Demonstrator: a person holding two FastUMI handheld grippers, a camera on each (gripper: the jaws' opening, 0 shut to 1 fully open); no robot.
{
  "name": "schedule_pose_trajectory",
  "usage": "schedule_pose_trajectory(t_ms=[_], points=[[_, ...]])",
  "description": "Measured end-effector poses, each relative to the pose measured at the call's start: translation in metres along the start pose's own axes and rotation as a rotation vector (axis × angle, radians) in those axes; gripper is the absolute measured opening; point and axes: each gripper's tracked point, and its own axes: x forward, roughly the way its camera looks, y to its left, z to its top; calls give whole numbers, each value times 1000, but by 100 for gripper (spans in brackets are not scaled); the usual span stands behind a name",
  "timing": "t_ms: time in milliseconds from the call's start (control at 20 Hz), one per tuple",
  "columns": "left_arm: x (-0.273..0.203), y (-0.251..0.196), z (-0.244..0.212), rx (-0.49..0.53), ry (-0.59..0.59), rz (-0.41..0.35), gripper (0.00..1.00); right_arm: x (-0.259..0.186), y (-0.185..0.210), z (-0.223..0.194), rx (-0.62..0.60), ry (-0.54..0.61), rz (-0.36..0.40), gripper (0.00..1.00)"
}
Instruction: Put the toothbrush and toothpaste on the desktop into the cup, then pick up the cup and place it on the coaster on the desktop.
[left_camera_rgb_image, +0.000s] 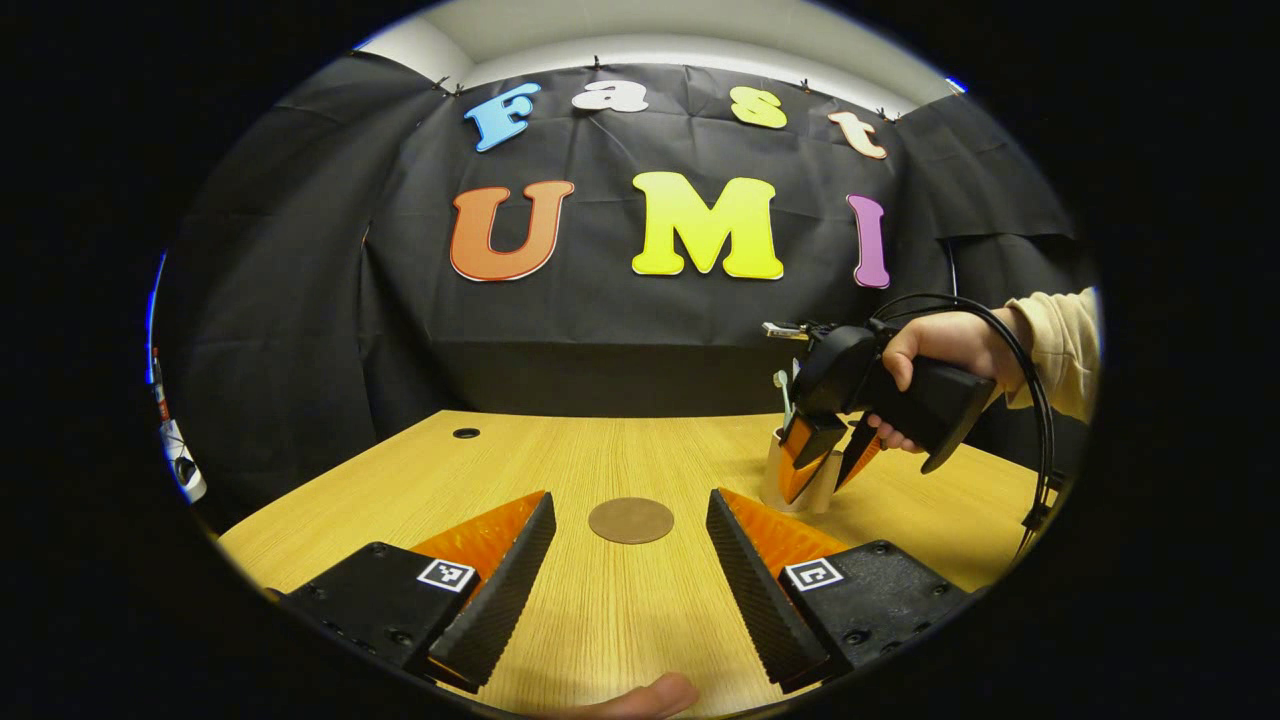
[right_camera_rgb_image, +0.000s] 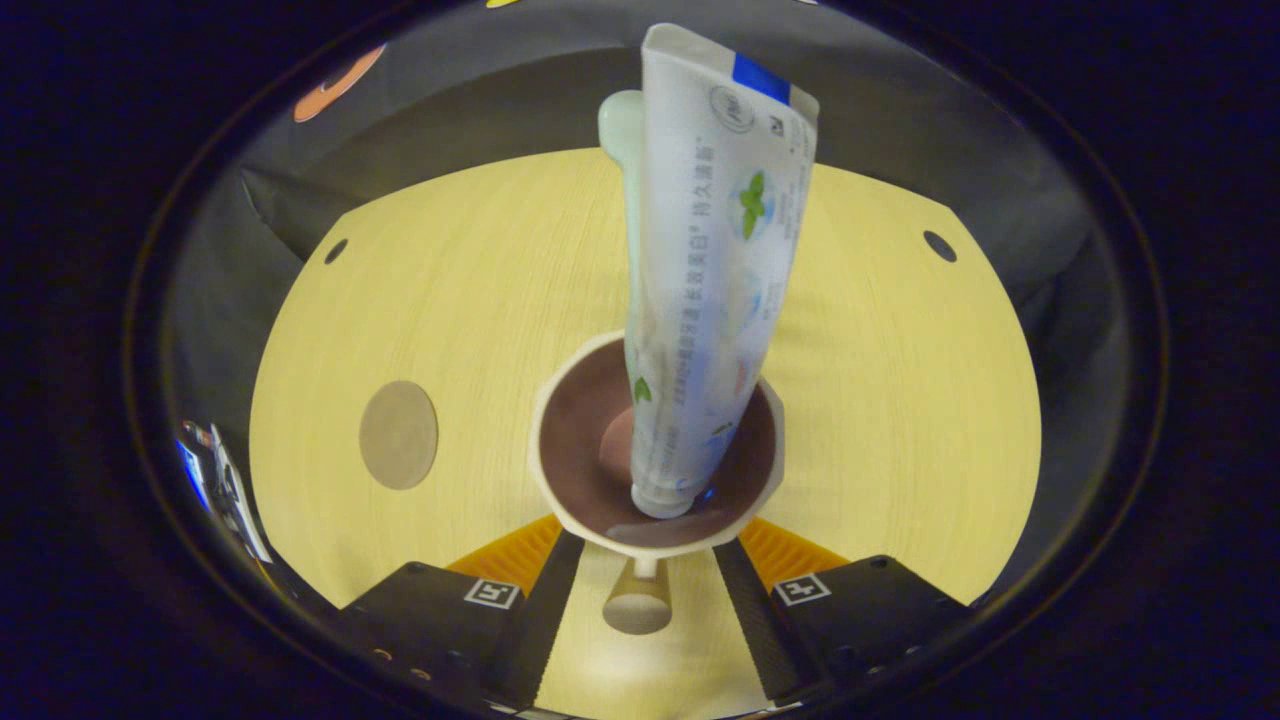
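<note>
Right gripper view: jaws apart, straddling the handle of the round cup (right_camera_rgb_image: 560, 470), where the glossy toothpaste (right_camera_rgb_image: 715, 260) tube stands upright. Left gripper (left_camera_rgb_image: 630, 575) jaws apart above the wood-grain desk (left_camera_rgb_image: 600, 620), flat round coaster (left_camera_rgb_image: 631, 521) ahead.

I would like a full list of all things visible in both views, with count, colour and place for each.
desk: one, light wood, with round cable holes near its far corners
cup: one, cream outside and brown inside, on the desk in front of the right tool
toothpaste: one, white tube, standing cap-down in the cup
toothbrush: one, pale green, in the cup behind the tube, mostly hidden
coaster: one, brown and round, on the desk ahead of the left tool, apart from the cup
left tool: one, open, low over the desk
right tool: one, open at the cup's sides
hand: one, beige sleeve, holding the right tool
</note>
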Motion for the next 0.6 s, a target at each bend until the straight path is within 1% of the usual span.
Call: schedule_pose_trajectory(t_ms=[150, 200, 250, 300, 350, 400, 450, 500, 600], points=[[-4, 4, 4, 3, -29, 0, 96, 11, -5, -9, 65, 65, -21, 75], [-2, 2, 1, -1, -26, -6, 96, 14, -7, -10, 80, 79, -26, 69], [-1, 2, -2, 0, -17, -11, 96, 17, -8, -10, 80, 80, -33, 68], [-2, 2, -3, 5, -11, -10, 96, 18, -9, -7, 73, 79, -33, 59], [-3, 2, -4, 9, -9, -9, 96, 19, -8, -6, 72, 78, -29, 69], [-3, 2, -6, 7, -7, -10, 96, 19, -5, -6, 69, 77, -26, 59], [-3, 1, -7, 1, -3, -13, 96, 20, -5, -6, 51, 77, -41, 55], [-2, -1, -10, -4, 4, -21, 96, 19, -5, -7, 21, 75, -60, 43], [-2, -3, -12, -5, 12, -24, 96, 20, -3, -8, 2, 72, -68, 34]])
